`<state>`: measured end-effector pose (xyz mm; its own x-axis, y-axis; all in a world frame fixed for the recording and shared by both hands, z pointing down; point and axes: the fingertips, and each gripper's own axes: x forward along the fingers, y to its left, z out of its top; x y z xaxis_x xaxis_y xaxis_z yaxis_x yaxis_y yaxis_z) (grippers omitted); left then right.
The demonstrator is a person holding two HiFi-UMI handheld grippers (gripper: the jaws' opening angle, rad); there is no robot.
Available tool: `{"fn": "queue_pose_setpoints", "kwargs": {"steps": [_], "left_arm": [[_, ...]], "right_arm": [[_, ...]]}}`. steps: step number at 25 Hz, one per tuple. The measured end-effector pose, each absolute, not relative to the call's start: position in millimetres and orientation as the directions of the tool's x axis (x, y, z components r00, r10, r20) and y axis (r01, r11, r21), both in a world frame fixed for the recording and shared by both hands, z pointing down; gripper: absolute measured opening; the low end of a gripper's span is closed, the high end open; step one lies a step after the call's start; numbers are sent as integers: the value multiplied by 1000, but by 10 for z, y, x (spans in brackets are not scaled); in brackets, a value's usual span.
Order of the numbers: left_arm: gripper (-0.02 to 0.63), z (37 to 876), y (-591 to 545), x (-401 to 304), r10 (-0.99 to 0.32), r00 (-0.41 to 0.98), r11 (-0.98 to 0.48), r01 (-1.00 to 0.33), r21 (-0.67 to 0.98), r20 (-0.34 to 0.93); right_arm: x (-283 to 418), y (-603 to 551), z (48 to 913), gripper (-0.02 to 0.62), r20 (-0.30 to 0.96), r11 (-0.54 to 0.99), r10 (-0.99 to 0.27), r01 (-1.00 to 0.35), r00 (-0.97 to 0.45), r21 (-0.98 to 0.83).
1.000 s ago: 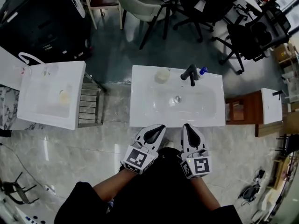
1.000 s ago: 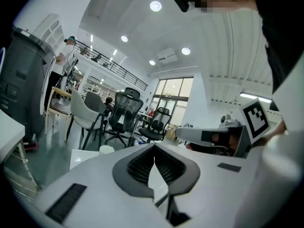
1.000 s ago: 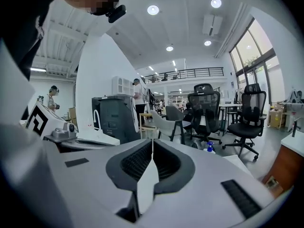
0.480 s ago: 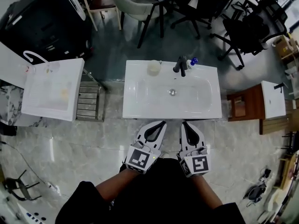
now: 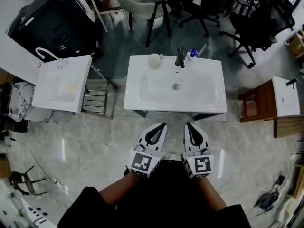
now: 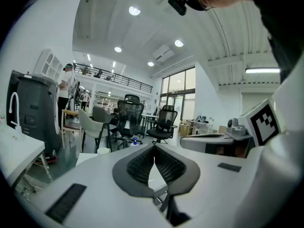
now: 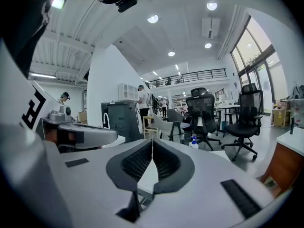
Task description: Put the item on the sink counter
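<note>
A white sink counter [image 5: 137, 99] stands ahead of me, with a black faucet [image 5: 181, 57] at its far edge. Beside the faucet are a pale cup [image 5: 154, 61] on the left and a small blue-capped bottle [image 5: 192, 55] on the right. My left gripper [image 5: 163, 125] and right gripper [image 5: 187, 126] hang side by side just short of the counter's near edge, over the floor. Both are shut with nothing between their pads. In the left gripper view the jaws [image 6: 154, 148] meet tip to tip; the right gripper [image 7: 152, 144] looks the same, with the bottle [image 7: 192, 142] far ahead.
A second white sink [image 5: 64, 82] stands to the left, with a metal rack [image 5: 96, 96] between it and the middle one. A wooden unit with a small basin [image 5: 286, 96] is at the right. Office chairs [image 5: 142, 4] stand behind the counter. The floor is glossy tile.
The sink counter now sits farther from both grippers in the head view, with more floor between them. Both grippers stayed shut, empty and side by side.
</note>
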<state>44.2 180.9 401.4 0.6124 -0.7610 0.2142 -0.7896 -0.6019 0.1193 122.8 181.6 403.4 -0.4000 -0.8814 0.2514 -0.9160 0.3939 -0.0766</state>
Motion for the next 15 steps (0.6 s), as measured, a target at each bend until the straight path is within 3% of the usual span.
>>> {"fn": "queue_pose_setpoints", "kwargs": {"steps": [5,15], "left_arm": [[17,4054,2117,538,-804,558,-545,-830,122,206],[17,4061,2707,687,-847,505,-494,-863,106,164]], "right_arm": [[1412,2107,3985,32,178,440,-889,-895,-422,76],[1615,2695,4062,31,219,493,-849,-870,-481,0]]}}
